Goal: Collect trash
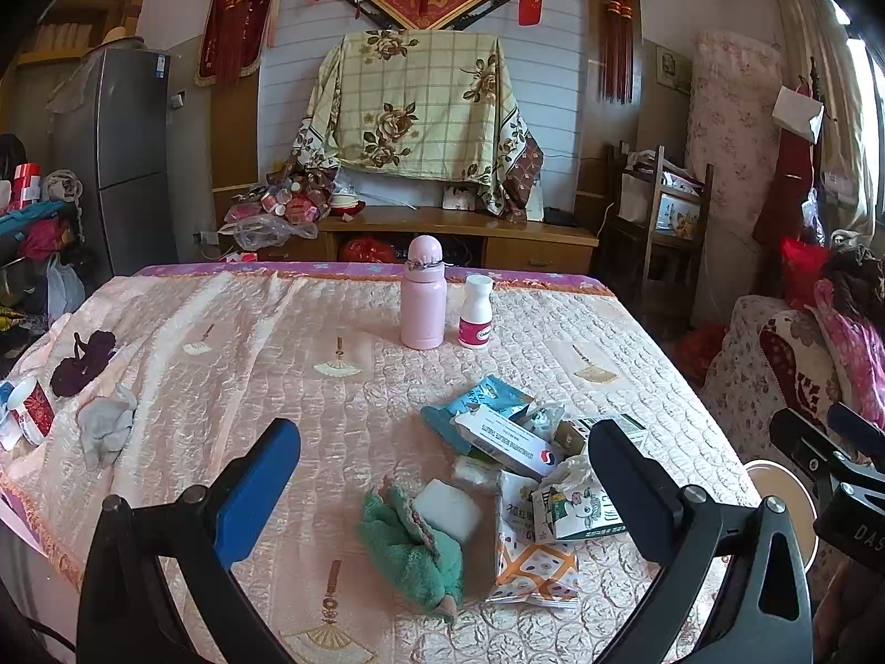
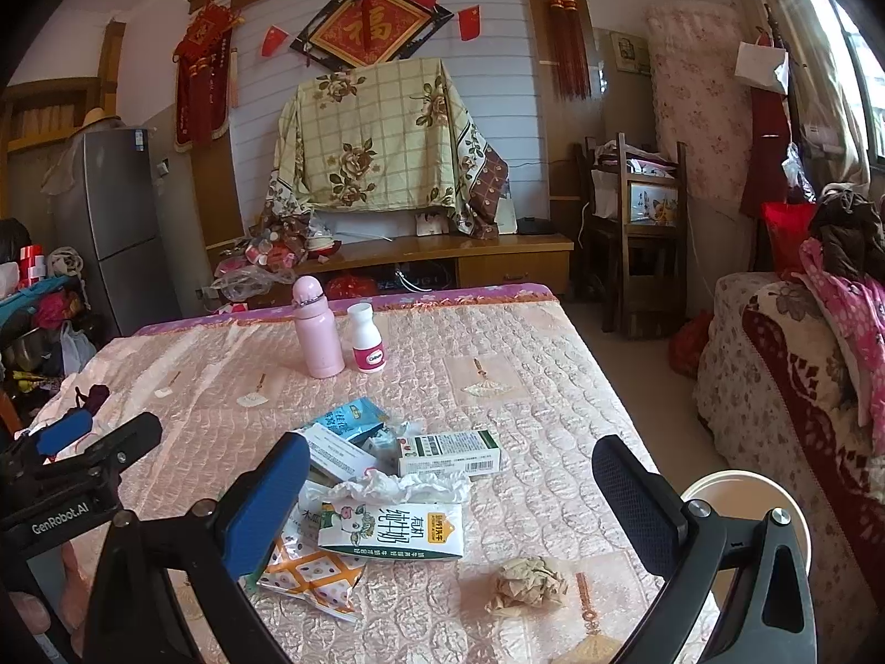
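Observation:
A heap of trash lies on the pink quilted table: a milk carton [image 2: 392,530], a white-green box [image 2: 449,452], a white medicine box [image 1: 511,441], a blue packet [image 1: 487,395], an orange-patterned wrapper [image 1: 534,564], crumpled white tissue [image 2: 409,487] and a crumpled brown paper ball [image 2: 528,586]. My left gripper [image 1: 442,476] is open and empty, hovering in front of the heap. My right gripper [image 2: 453,492] is open and empty above the carton. A round white bin rim [image 2: 746,503] shows off the table's right edge.
A pink bottle [image 1: 423,293] and a white pill bottle [image 1: 477,318] stand at the far middle of the table. A green cloth [image 1: 412,548] and a white sponge [image 1: 448,509] lie beside the heap. A grey cloth [image 1: 105,426] and a cup [image 1: 33,406] sit at the left. A covered sofa [image 2: 802,365] stands on the right.

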